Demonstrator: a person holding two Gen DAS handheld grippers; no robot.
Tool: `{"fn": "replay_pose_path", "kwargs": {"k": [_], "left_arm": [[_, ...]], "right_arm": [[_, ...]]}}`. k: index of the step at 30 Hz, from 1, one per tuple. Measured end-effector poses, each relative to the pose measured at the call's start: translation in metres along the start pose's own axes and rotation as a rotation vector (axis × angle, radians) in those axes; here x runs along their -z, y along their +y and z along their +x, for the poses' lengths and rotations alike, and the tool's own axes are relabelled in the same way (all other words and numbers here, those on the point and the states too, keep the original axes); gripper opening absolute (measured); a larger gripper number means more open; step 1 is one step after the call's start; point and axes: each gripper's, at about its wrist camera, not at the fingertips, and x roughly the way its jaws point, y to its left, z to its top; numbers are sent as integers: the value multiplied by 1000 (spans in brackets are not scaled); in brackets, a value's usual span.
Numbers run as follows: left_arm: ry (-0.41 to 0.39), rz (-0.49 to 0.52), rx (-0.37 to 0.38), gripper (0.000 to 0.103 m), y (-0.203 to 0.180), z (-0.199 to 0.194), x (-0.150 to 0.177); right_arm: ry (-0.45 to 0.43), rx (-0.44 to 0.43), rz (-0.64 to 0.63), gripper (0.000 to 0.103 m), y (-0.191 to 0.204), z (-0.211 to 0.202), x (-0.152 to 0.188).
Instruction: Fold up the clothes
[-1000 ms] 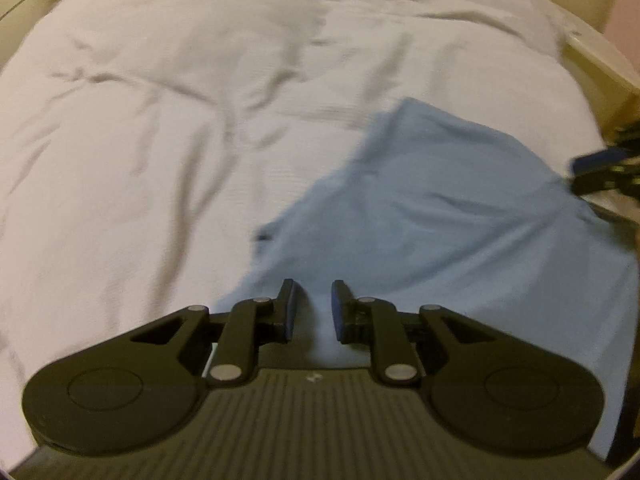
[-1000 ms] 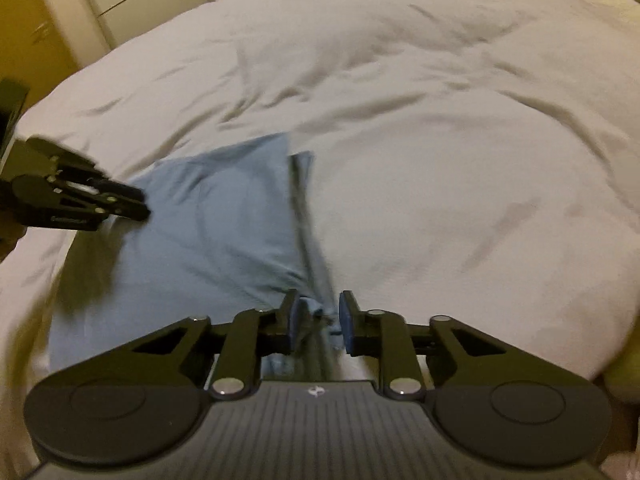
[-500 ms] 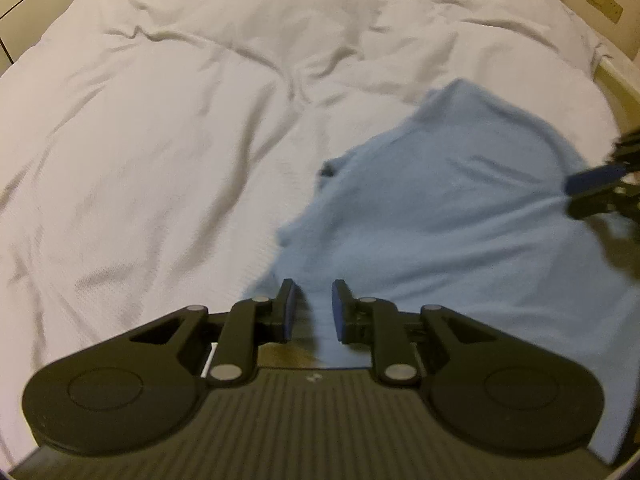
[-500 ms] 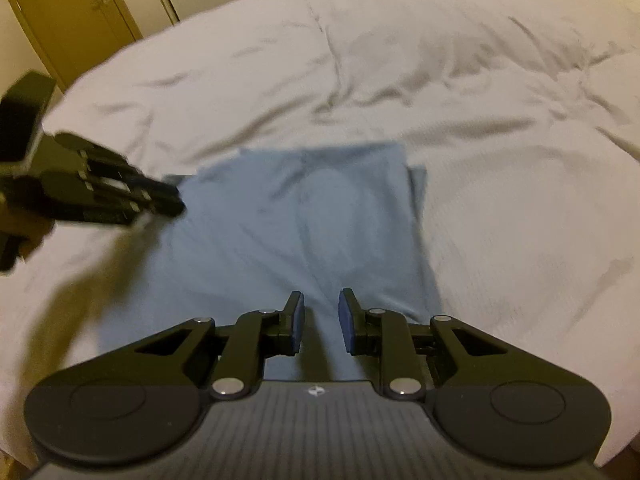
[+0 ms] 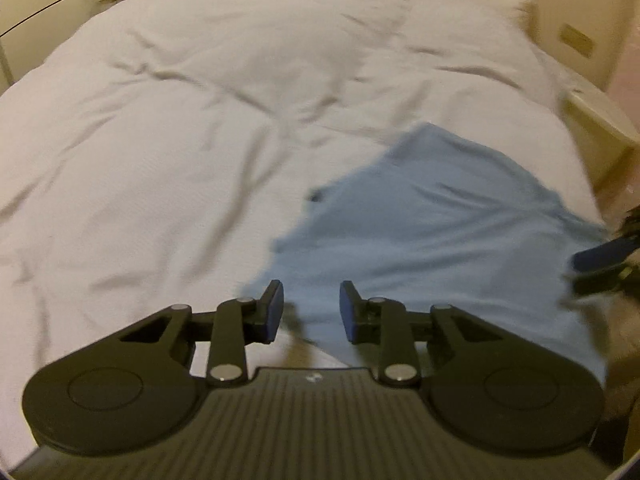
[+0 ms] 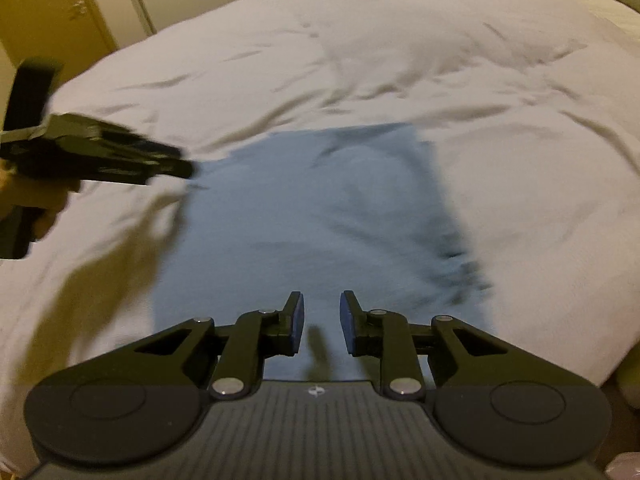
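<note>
White bed (image 6: 500, 168), rumpled duvet. R gripper (image 6: 321, 318): jaws apart, empty, over near hem. L gripper (image 5: 311, 310): spread, empty, at edge. Blue garment (image 6: 312, 216): flat rectangle, bed's near edge. Step: between folds or finished; can't tell.

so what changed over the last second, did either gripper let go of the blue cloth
Yes. The right gripper, shut on the light blue cloth garment a second ago, has released it; the left gripper widened its jaws too. The garment went from bunched to spread flat. It stays on the white bed cover, both grippers hovering at its near edge.
</note>
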Motion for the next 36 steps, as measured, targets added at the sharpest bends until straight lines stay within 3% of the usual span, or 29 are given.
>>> {"fn": "replay_pose_path", "kwargs": {"k": [4, 11, 15, 19, 21, 25, 30, 36], "left_arm": [[32, 50, 11, 26, -9, 10, 18], [71, 36, -37, 22, 22, -2, 31], [36, 109, -17, 22, 7, -31, 28], [28, 287, 67, 23, -38, -40, 31], [32, 379, 100, 23, -61, -39, 36], [47, 457, 130, 23, -89, -35, 40], [74, 476, 133, 24, -94, -43, 36], [100, 544, 89, 33, -86, -48, 34]], "right_arm": [[19, 10, 16, 25, 20, 12, 20], [110, 165, 47, 23, 0, -4, 50], [102, 214, 76, 24, 2, -35, 45], [126, 250, 101, 24, 10, -43, 38], [149, 249, 112, 24, 11, -41, 37], [193, 246, 136, 24, 14, -37, 35], [248, 242, 165, 25, 18, -32, 34], [256, 225, 160, 25, 24, -28, 33]]}}
